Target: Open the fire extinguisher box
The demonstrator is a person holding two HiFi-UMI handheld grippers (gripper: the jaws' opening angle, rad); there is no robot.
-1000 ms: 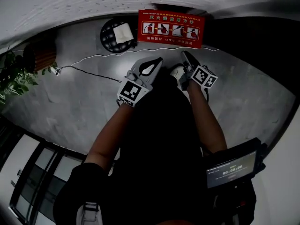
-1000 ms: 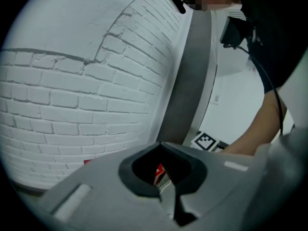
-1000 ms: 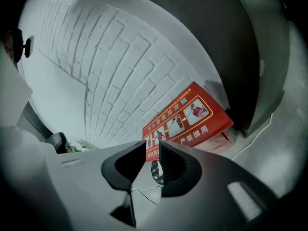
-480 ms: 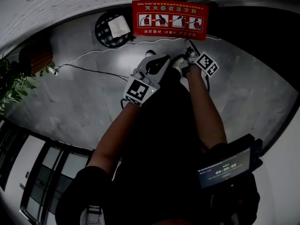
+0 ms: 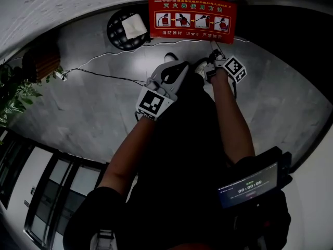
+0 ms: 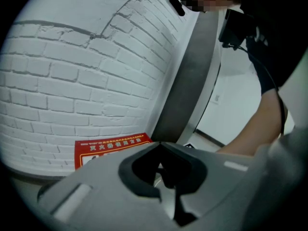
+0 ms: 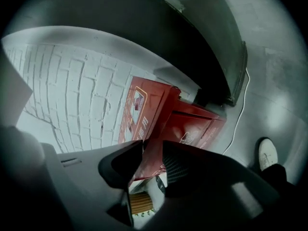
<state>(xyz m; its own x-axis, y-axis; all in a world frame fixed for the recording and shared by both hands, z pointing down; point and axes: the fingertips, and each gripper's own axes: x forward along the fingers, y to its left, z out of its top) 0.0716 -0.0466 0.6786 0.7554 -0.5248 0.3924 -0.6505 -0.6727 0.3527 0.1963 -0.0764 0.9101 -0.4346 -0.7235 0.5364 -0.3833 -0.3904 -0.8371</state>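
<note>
The red fire extinguisher box stands against the white brick wall, with a picture instruction label on top. My right gripper reaches down to the box's near right edge. In the right gripper view its jaws are opening, and the box's red front shows through the gap; the pads press on nothing. My left gripper hangs a little short of the box, its tips together with nothing between them. The box's label shows just beyond those tips.
A black round bin with white paper in it stands left of the box. A white cable runs along the grey floor. A plant is at far left, a dark door frame is right of the box, and a timer screen hangs at my waist.
Both grippers have moved forward toward the red box. The right gripper has come up to its near edge, and its jaws have spread apart.
</note>
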